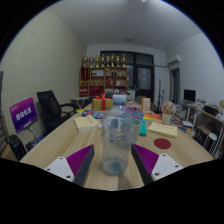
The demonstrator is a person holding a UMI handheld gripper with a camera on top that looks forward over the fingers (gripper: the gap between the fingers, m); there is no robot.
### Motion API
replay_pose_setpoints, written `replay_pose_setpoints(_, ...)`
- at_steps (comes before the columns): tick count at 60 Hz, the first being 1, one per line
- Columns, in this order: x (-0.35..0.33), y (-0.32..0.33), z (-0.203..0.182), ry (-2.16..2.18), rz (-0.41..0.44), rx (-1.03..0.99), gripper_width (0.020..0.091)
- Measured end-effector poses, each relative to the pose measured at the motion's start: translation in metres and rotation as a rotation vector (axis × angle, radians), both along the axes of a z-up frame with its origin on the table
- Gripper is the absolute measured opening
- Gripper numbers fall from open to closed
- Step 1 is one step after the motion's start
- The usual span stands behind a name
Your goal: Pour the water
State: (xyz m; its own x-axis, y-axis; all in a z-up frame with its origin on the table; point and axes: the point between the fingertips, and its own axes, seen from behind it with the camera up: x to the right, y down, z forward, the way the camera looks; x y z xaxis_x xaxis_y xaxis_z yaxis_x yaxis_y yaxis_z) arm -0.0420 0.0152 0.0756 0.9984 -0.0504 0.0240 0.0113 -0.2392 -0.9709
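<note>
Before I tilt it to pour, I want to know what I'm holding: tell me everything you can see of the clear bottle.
The bottle is clear plastic, ribbed and see-through, with a pale cap on top. It stands upright between the gripper fingers, whose purple pads flank its lower part; whether they press on it cannot be told. Behind it lies the wooden table. Its water level cannot be read.

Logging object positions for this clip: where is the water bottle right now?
In the gripper view, the water bottle stands upright on the wooden table, between the fingers of the gripper, with a red coaster to its right.
</note>
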Motion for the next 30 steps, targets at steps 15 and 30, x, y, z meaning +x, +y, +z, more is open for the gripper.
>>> replay_pose_setpoints(15, 0.009, 0.064, -0.019, -0.007, 0.006, -0.005, 0.0561)
replay_pose_setpoints(30, 0.004, 0.079, -0.023, 0.036, 0.041, -0.058, 0.0396)
